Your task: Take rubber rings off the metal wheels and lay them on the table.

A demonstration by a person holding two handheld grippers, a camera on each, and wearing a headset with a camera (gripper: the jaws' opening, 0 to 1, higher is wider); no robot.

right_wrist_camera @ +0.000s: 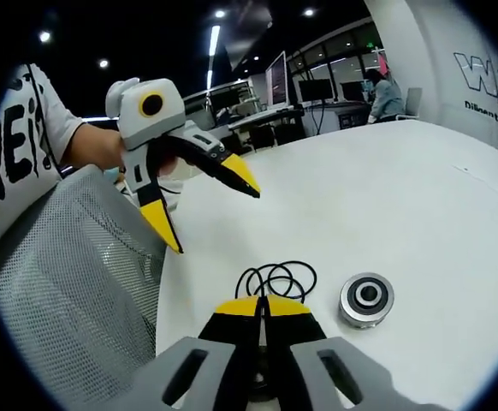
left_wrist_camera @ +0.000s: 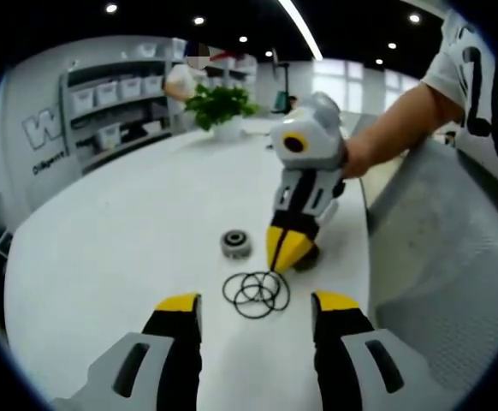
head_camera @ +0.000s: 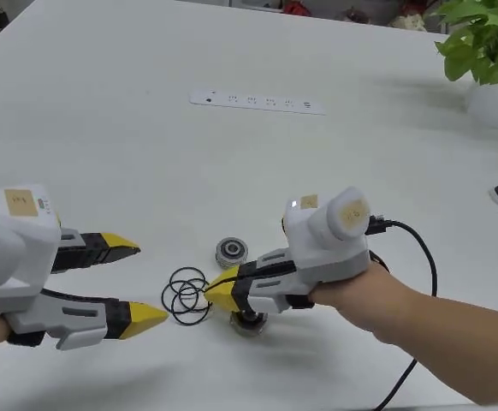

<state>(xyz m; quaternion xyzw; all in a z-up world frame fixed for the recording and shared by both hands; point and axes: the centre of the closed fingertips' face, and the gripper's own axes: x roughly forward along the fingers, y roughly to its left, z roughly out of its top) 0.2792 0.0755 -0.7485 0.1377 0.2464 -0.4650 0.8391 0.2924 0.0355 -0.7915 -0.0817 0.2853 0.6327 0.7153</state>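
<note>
Your right gripper (head_camera: 220, 293) has its jaws pressed together, with the tips down at the edge of the rings (head_camera: 189, 295). A thin black line crosses the yellow tip. I honestly can't tell if a ring is pinched there or just lying against it. Your left gripper (head_camera: 133, 281) sits just left of the pile, jaws wide apart, and the pile lines up with the gap.

The rings are a loose overlapping bunch lying flat on the table (head_camera: 103, 128). One wheel (head_camera: 231, 251) stands just beyond them, close but not touching. A second wheel (head_camera: 249, 324) is tucked under the right gripper, mostly hidden.

The head view catches that second wheel peeking out below the gripper. In the left gripper view it's just a dark lump behind the yellow tip. The right gripper view puts the free wheel to the right of the rings, with the left gripper coming in from the left above a mesh chair (right_wrist_camera: 69, 282).

The table is plain white. Further back in the head view are a power strip (head_camera: 257, 102) and a potted plant (head_camera: 489, 43), and a black cable (head_camera: 424, 257) trails off the right gripper. The left gripper view shows shelves (left_wrist_camera: 116, 94) with bins. The right gripper view shows monitors (right_wrist_camera: 279, 77) and a seated person (right_wrist_camera: 386, 94) far off.
</note>
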